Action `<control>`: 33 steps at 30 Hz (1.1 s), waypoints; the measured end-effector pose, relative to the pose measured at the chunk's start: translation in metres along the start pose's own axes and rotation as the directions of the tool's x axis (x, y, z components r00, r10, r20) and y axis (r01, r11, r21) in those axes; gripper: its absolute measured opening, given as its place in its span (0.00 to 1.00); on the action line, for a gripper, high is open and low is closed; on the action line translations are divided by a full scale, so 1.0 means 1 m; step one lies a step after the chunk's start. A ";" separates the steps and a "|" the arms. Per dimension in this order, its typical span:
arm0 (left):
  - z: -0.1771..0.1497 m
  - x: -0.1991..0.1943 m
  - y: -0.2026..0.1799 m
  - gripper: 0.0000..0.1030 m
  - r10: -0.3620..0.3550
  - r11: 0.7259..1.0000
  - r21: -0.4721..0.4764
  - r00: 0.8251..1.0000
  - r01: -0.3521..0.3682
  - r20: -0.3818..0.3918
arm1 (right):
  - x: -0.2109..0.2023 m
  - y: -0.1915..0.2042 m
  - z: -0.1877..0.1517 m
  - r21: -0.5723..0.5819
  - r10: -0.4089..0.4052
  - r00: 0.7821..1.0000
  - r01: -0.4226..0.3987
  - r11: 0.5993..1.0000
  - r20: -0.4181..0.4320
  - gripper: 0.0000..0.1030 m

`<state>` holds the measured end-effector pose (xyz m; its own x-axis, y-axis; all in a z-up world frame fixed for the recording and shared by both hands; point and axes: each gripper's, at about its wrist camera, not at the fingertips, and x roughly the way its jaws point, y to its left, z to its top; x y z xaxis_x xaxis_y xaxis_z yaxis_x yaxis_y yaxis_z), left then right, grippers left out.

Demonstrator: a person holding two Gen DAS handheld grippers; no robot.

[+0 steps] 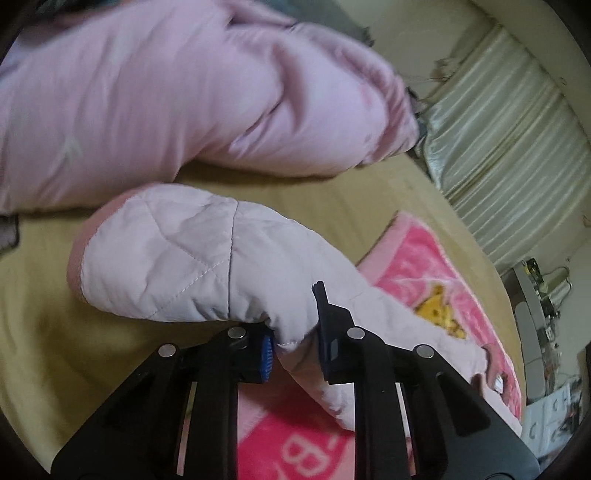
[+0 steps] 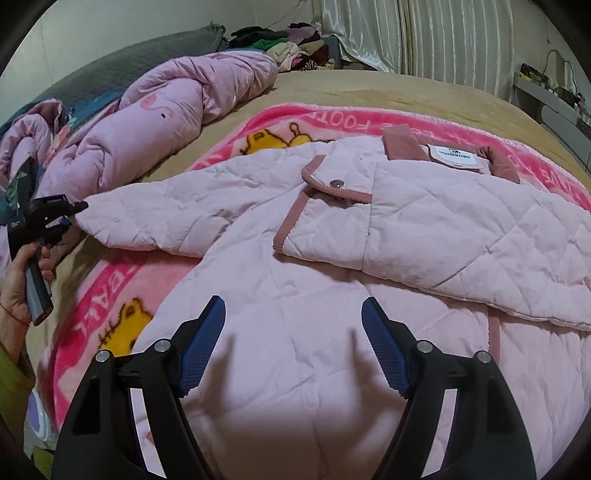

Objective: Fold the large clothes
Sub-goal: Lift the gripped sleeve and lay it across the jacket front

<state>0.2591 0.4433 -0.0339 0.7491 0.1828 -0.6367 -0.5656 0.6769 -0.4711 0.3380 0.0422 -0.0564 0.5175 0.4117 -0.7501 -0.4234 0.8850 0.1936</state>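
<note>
A pale pink quilted jacket (image 2: pixel 369 236) with dusty-rose trim lies spread on a pink cartoon blanket (image 2: pixel 118 295), collar at the far side. Its left sleeve (image 1: pixel 177 251) is pinched near the cuff between the pads of my left gripper (image 1: pixel 293 332), which is shut on it and holds it off the bed. In the right wrist view that gripper (image 2: pixel 70 208) shows at the sleeve's tip, held by a person's hand (image 2: pixel 18 280). My right gripper (image 2: pixel 293 317) hovers over the jacket's lower body, open, with nothing between its blue pads; their shadows fall on the fabric.
A bunched pink duvet (image 2: pixel 166 107) lies along the left of the tan bed sheet (image 2: pixel 369 88), a grey pillow behind it. A pile of clothes (image 2: pixel 288 44) sits at the far end. Curtains (image 2: pixel 424 33) and a cluttered shelf (image 2: pixel 554 92) stand beyond.
</note>
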 end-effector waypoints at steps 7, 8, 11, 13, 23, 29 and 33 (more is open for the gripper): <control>0.004 -0.045 -0.070 0.11 -0.057 0.992 0.114 0.995 0.048 0.085 | -0.021 -0.021 -0.002 0.038 0.012 1.000 -0.013 0.999 0.026 0.73; 0.004 -0.049 -0.082 0.11 -0.068 0.989 0.134 0.994 0.056 0.088 | -0.026 -0.027 -0.003 0.047 0.011 0.999 -0.012 0.999 0.032 0.73; 0.000 -0.064 -0.124 0.11 -0.107 0.976 0.203 0.989 0.084 0.102 | -0.037 -0.042 -0.007 0.070 0.007 0.999 -0.010 0.997 0.041 0.74; -0.004 -0.075 -0.146 0.11 -0.129 0.966 0.239 0.986 0.100 0.108 | -0.045 -0.055 -0.009 0.097 0.003 0.999 -0.007 0.995 0.047 0.74; -0.045 -0.110 -0.258 0.11 -0.235 0.889 0.424 0.966 0.171 0.103 | -0.097 -0.110 -0.018 0.177 -0.027 0.992 0.004 0.984 0.125 0.76; -0.090 -0.109 -0.318 0.11 -0.306 0.803 0.550 0.951 0.231 0.047 | -0.122 -0.156 -0.034 0.260 -0.072 0.986 0.031 0.965 0.151 0.77; -0.130 -0.103 -0.359 0.11 -0.358 0.717 0.631 0.933 0.296 -0.031 | -0.133 -0.183 -0.046 0.303 -0.103 0.984 0.056 0.951 0.142 0.77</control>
<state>0.3406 0.0886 0.1212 0.8912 -0.0939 -0.4438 0.0340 0.9894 -0.1410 0.3119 -0.1844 -0.0213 0.6590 0.3449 -0.6684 -0.1483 0.9308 0.3341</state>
